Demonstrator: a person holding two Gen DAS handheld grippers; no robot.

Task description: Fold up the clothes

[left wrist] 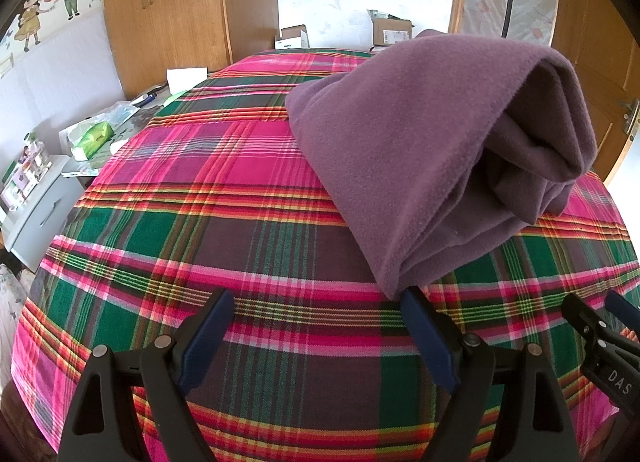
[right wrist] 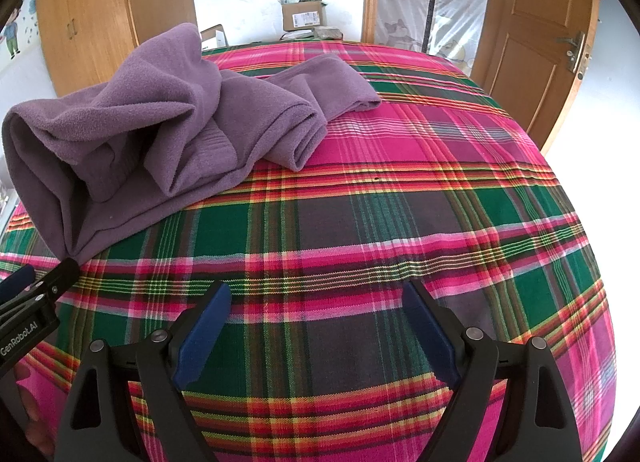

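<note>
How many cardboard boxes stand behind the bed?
2: a brown cardboard box at the far wall, and a smaller white box to its left. Others may be hidden.

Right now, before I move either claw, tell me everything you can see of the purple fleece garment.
The purple fleece garment is a soft, matte, fuzzy piece lying bunched in loose folds on the plaid bed cover. Its near end gapes open, showing layered inner folds and a ribbed panel. A narrower part, perhaps a sleeve or leg, stretches flat toward the far side. The near corner reaches the open left claw, beside one finger; neither claw grips it.
</note>
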